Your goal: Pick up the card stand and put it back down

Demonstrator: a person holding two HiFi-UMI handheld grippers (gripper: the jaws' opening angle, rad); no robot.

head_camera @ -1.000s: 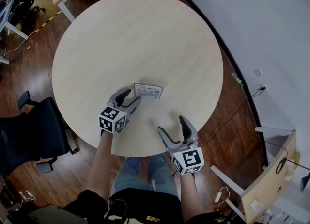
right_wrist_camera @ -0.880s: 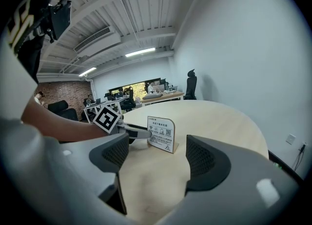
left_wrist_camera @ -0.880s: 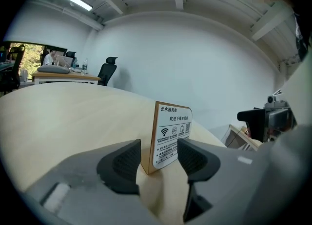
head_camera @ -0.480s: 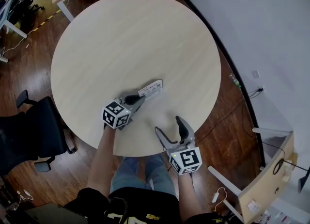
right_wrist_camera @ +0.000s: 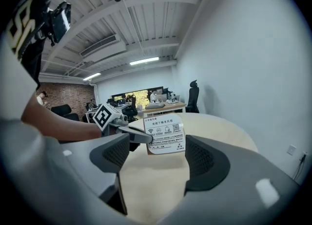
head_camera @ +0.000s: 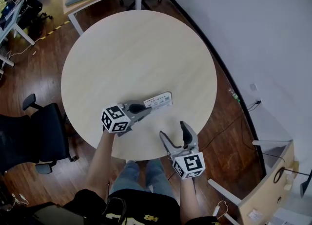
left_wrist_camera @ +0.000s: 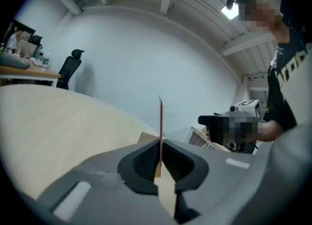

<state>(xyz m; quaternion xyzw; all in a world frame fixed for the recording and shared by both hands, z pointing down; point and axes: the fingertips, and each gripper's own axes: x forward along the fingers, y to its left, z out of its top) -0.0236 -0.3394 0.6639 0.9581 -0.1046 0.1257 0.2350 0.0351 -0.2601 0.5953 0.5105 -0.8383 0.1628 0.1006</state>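
White printed card stand (head_camera: 160,100): pinched at one end in left gripper (head_camera: 146,108), pads pressed together on thin sheet. Held over near part of round pale wooden table (head_camera: 136,48). Right gripper (head_camera: 174,130) near, at table's front edge, apart from card; jaws spread and closing, nothing inside them. Left gripper view: only card's edge, a thin upright line. Right gripper view: printed face with icons and code square, beyond gap. Print too small to read. Contact between card and tabletop hard to make out.
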